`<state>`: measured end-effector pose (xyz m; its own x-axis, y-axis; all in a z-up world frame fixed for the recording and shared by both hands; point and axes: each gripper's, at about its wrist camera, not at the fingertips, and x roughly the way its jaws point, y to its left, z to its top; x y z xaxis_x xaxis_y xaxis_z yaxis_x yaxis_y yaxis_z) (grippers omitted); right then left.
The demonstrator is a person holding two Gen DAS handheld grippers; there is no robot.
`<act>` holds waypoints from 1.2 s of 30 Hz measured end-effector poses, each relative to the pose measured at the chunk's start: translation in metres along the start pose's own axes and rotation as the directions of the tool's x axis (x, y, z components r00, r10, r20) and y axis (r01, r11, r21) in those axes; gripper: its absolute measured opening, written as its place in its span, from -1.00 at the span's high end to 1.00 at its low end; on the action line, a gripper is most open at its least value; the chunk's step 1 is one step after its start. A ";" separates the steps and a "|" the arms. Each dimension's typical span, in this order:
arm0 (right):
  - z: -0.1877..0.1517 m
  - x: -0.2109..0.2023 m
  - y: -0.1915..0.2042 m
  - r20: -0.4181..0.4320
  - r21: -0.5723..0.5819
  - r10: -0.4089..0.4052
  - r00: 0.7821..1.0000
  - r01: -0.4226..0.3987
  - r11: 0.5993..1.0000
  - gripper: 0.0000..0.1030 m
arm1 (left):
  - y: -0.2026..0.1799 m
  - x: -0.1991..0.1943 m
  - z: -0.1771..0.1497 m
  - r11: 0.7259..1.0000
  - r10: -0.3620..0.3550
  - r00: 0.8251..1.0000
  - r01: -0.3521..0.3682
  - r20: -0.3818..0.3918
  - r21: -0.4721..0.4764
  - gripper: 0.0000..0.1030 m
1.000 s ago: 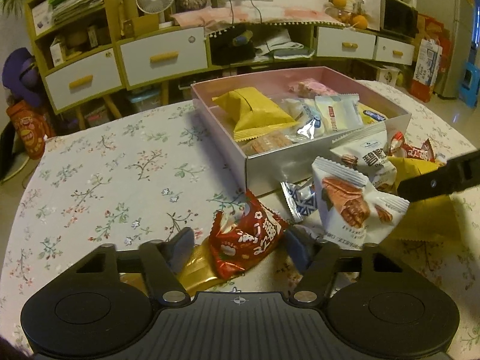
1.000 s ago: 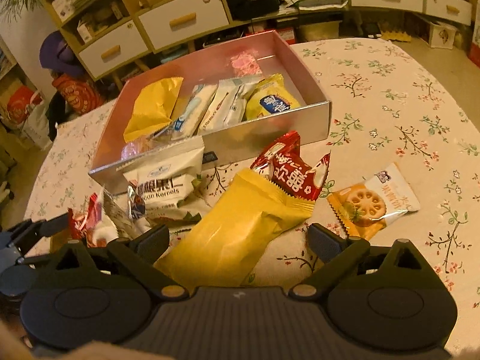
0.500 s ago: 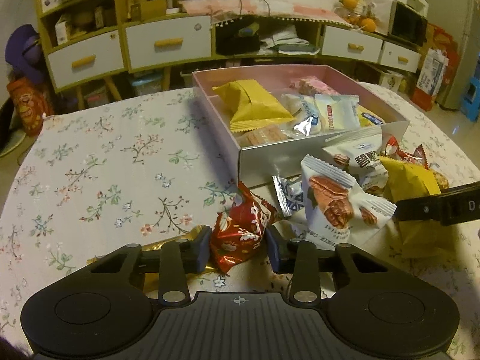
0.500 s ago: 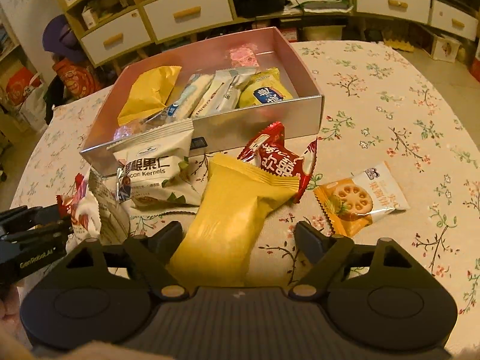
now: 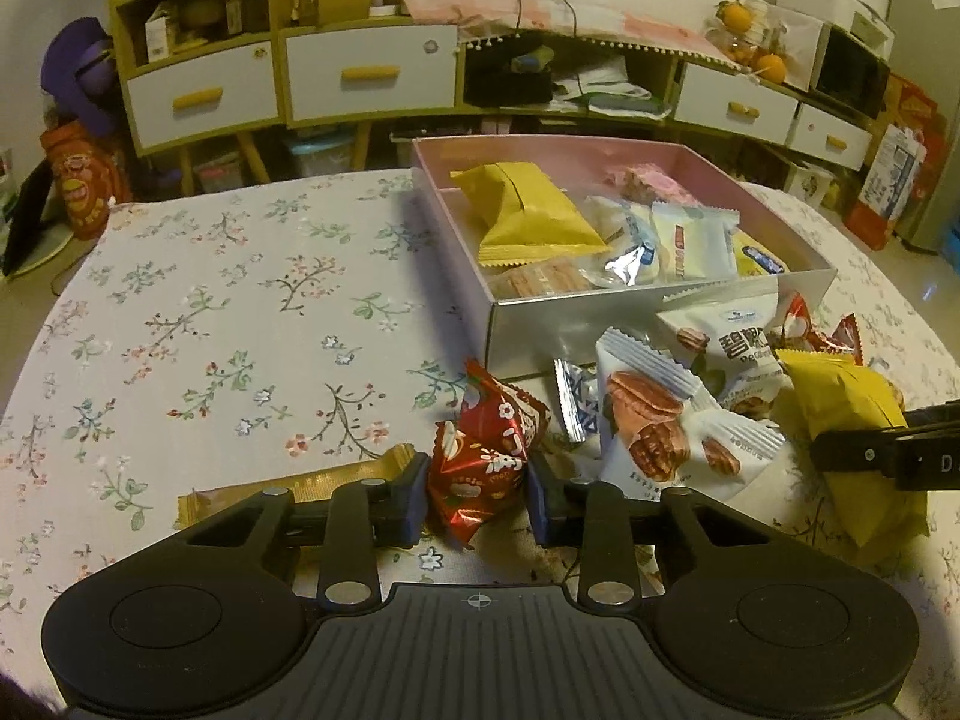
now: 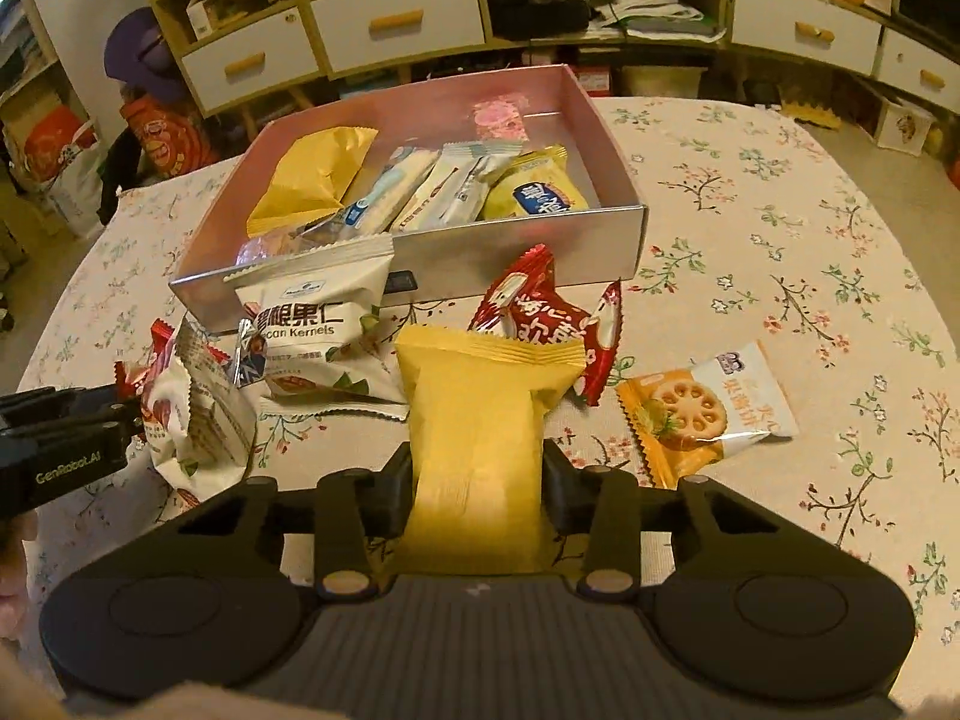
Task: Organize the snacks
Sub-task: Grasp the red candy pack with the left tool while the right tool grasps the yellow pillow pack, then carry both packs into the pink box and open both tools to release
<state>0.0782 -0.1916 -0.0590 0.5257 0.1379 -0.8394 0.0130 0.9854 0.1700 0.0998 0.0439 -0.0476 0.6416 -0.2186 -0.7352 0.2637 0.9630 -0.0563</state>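
Both grippers are down on the bench at once. The left gripper [image 5: 477,495] is closing on the red snack packet [image 5: 489,459], its 2 fingers [image 5: 411,498] pinching the crumpled lower end while the rest of the packet pokes forward and up toward the box. The right gripper [image 6: 477,495] is closing too, its fingers [image 6: 396,492] squeezing the near end of the long yellow packet [image 6: 480,420].

Here is what matters: that yellow packet's long axis runs straight ahead from the right fingers, pointing at the near wall of the pink box [image 6: 522,252], which sits just beyond the loose pile. The box is already part filled with wrapped snacks. From the left wrist view the box [image 5: 600,312] lies ahead and to the right, so the right hand looks the nearer of the 2 to it.

Left loose on the floral cloth: a pecan kernels bag [image 6: 318,324], another red packet [image 6: 546,318], a lotus root chip packet [image 6: 702,411] and a gold wrapper [image 5: 300,480] beside the left fingers. Likely next, I judge: lift clear, carry over the wall.
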 end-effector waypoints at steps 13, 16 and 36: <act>0.010 -0.017 -0.008 0.032 0.037 0.049 0.998 -0.050 0.998 0.28 | 0.007 -0.020 0.009 0.999 0.014 0.999 -0.012 0.045 -0.035 0.43; 0.015 -0.019 -0.007 0.035 0.038 0.053 0.998 -0.054 0.998 0.28 | 0.008 -0.024 0.014 0.999 0.023 0.998 -0.021 0.052 -0.040 0.43; 0.069 -0.044 -0.022 0.151 0.063 0.086 0.985 -0.097 0.993 0.28 | -0.037 -0.031 0.060 0.997 0.007 0.992 0.002 0.127 -0.074 0.42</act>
<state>0.1135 -0.2266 0.0100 0.6475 0.2057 -0.7338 0.0157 0.9591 0.2827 0.1133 0.0053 0.0180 0.7296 -0.2301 -0.6440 0.2115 0.9715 -0.1075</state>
